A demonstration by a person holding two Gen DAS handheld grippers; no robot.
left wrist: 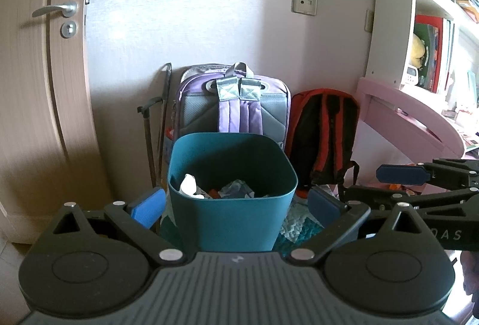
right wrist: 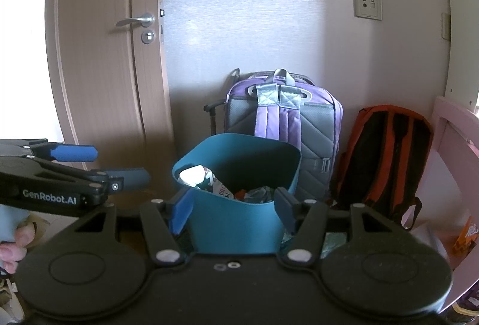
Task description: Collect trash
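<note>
A teal trash bin (left wrist: 230,214) stands on the floor straight ahead in both views, also the bin (right wrist: 236,223). Inside lie a white crumpled paper (left wrist: 188,185), a crumpled bluish wrapper (left wrist: 236,189) and a printed packet (right wrist: 216,187). My left gripper (left wrist: 236,202) is open just short of the bin, nothing between its blue pads. My right gripper (right wrist: 232,212) is open too, its pads framing the bin's near wall without gripping it. Each gripper shows in the other's view: the right gripper (left wrist: 374,184) at the right edge, the left gripper (right wrist: 113,165) at the left.
A purple backpack (left wrist: 233,103) and a red-and-black backpack (left wrist: 326,133) lean on the wall behind the bin. A door (left wrist: 36,85) is at the left, a pink desk (left wrist: 401,118) and bookshelf (left wrist: 434,25) at the right. A person's fingers (right wrist: 15,244) show low left.
</note>
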